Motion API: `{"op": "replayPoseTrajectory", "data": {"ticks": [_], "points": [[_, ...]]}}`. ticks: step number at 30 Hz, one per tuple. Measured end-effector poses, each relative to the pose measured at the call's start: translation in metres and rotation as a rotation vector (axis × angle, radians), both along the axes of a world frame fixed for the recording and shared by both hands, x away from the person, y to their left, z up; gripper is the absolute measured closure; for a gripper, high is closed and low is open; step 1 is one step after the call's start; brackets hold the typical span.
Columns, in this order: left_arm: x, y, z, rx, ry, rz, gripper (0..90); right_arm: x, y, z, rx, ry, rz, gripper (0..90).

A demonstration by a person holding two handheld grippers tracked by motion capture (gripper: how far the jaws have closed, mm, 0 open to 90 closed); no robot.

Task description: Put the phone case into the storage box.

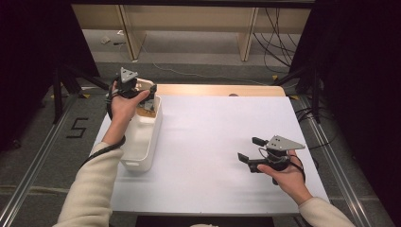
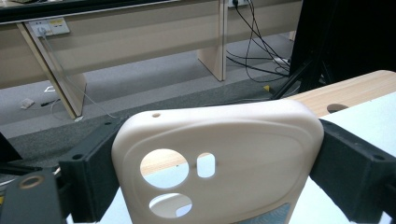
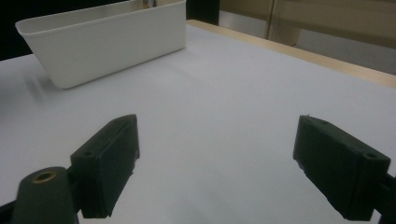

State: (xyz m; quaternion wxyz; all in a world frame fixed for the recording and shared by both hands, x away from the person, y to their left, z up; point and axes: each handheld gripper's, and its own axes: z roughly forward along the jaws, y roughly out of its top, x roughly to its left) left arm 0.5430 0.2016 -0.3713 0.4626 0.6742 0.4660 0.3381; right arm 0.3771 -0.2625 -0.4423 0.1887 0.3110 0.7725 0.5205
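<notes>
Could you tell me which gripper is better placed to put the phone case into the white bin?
Left. The left gripper already clamps the phone case above the bin; the right gripper is open, far off.

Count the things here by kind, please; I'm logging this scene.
Phone cases: 1, cream, clamped in the left claw
Bins: 1, white
Claws: 2, the right claw open over the table
Tables: 1
Total: 5
</notes>
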Motion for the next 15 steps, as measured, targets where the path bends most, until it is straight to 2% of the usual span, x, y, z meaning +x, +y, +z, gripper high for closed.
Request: {"op": "replayPoseTrajectory", "data": {"ticks": [15], "points": [[0.0049,0.001,-0.0024,-0.01,0.011,0.004,10.6,-0.0002,0.0003,-0.0001,0.0,0.002,0.001,15.6]]}}
